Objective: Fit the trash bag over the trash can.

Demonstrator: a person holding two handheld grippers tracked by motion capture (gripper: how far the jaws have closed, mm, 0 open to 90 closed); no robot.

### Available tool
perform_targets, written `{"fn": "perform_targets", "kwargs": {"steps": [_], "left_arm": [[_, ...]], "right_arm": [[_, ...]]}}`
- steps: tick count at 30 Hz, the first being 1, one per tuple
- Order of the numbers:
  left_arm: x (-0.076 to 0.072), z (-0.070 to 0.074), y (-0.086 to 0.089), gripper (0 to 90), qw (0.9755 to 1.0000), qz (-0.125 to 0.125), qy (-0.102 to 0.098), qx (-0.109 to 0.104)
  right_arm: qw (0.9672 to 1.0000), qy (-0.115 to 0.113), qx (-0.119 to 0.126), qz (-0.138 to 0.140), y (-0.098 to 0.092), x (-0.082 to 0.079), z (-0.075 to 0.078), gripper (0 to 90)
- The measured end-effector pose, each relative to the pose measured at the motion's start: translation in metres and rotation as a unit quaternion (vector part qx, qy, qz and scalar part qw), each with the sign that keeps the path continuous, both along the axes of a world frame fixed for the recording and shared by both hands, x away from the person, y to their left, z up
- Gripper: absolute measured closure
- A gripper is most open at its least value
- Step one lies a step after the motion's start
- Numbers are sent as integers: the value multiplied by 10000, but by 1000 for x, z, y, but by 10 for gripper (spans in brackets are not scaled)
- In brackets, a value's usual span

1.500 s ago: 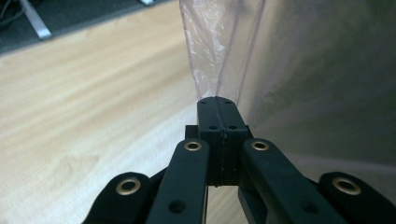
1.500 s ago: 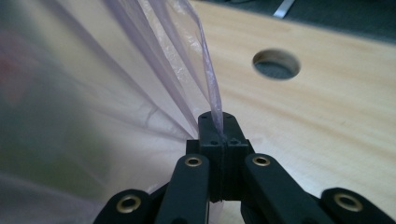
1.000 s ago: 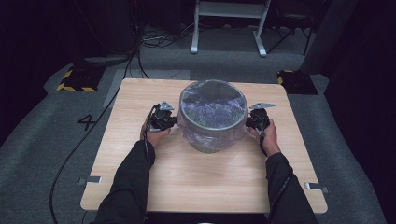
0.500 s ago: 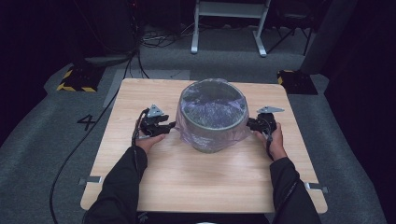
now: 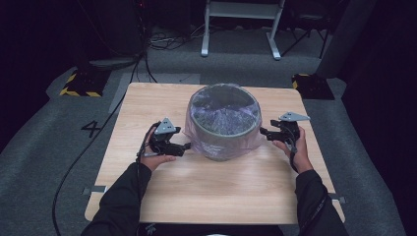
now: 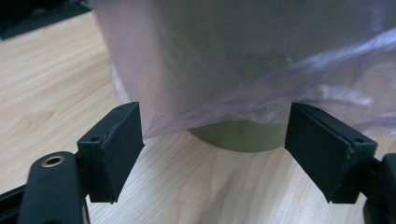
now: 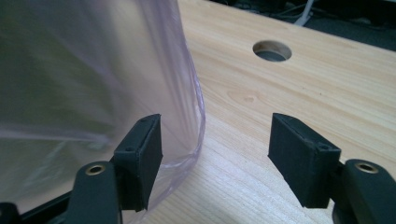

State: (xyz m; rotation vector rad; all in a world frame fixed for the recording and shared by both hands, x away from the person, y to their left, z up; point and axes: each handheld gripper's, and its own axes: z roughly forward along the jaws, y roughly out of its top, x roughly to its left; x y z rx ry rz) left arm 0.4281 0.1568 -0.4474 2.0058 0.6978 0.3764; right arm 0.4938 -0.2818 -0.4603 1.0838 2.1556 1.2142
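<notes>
A round grey-green bin (image 5: 223,129) stands at the middle of the wooden table (image 5: 206,196), with a translucent purple bag (image 5: 200,141) lining it and draped over its outside. Just left of the bin, my left gripper (image 5: 186,146) is open, its jaws having just been opening. In the left gripper view the bag's loose hem (image 6: 224,100) hangs between the spread jaws of the left gripper (image 6: 212,149) and neither pad presses on it. My right gripper (image 5: 263,132), just right of the bin, has also just been opening. In the right gripper view the bag (image 7: 93,74) hangs beside one jaw of the right gripper (image 7: 215,149), untouched.
A round hole (image 7: 272,50) is cut in the tabletop beyond the right gripper. A black cable (image 5: 83,157) runs off the table's left side onto the grey floor. Yellow-and-black striped blocks (image 5: 78,83) and a white frame (image 5: 241,24) stand behind the table.
Both grippers were shut at the bag on the bin's sides. They have opened, let go of the plastic and drawn slightly outward and toward the person. The bin has stayed put.
</notes>
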Motion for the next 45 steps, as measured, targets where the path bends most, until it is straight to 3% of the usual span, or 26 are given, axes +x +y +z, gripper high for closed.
{"fn": "perform_targets", "kwargs": {"steps": [4,5,6,11,13,14,18,19,20,21,22,23,24,25,29,33,36,38,39,40,41,42,44,45], "left_arm": [[-9,0,-13,211,9996,-160,-143,165],[-10,1,-16,259,9995,-163,-185,186],[-11,1,-17,259,9995,-163,-200,184],[-11,2,-26,562,9987,-163,-340,352],[-10,2,-28,627,9982,-222,-367,425],[-9,1,-29,692,9980,-263,-372,449],[-7,-1,-32,798,9978,-320,-343,464],[-7,-2,-32,827,9978,-345,-338,449],[-6,-2,-32,876,9978,-378,-321,447],[-6,-4,-32,888,9976,-435,-297,456],[-6,-4,-32,893,9976,-435,-297,456],[-5,-4,-32,895,9975,-463,-282,459],[-6,-5,-32,895,9973,-500,-259,476],[-6,-6,-33,896,9971,-514,-253,509],[-6,-12,-32,897,9963,-550,-178,640],[-7,-19,-29,896,9952,-561,-48,796],[-13,-24,-24,851,9954,-574,-30,771],[-18,-25,-23,655,9950,-525,-46,849],[-21,-26,-21,655,9952,-443,7,870],[-23,-27,-19,581,9954,-433,68,851],[-25,-27,-17,427,9955,-402,130,847],[-26,-28,-15,427,9954,-356,196,870],[-30,-29,-10,273,9954,-431,484,712],[-31,-30,-8,143,9948,-498,617,638]], "right_arm": [[9990,-187,24,401,4,-17,9,316],[9982,-234,-17,548,6,-25,12,307],[9982,-234,-17,548,6,-25,12,307],[9957,-359,-76,854,8,-46,18,280],[9941,-445,-109,983,10,-52,20,268],[9916,-474,-166,1191,18,-60,20,260],[9891,-510,-216,1362,31,-65,18,288],[9887,-515,-233,1392,35,-65,18,310],[9868,-483,-255,1527,41,-66,15,515],[9852,-478,-277,1625,44,-66,12,589],[9852,-478,-277,1625,44,-66,12,589],[9842,-434,-376,1675,48,-66,7,755],[9842,-434,-376,1675,48,-66,7,755],[9831,-383,-416,1742,52,-66,2,871],[9821,-273,-482,1802,53,-64,-4,900],[9836,-120,-468,1736,49,-63,-10,900],[9852,-39,-432,1658,42,-64,-14,900],[9864,6,-369,1602,36,-65,-15,900],[9863,20,-348,1610,34,-66,-15,900],[9857,45,-328,1655,30,-67,-14,892],[9856,32,-292,1664,25,-70,-12,774],[9856,32,-292,1664,25,-70,-12,774],[9866,4,-205,1618,20,-72,-7,629],[9879,-30,-57,1547,14,-73,1,530]]}}
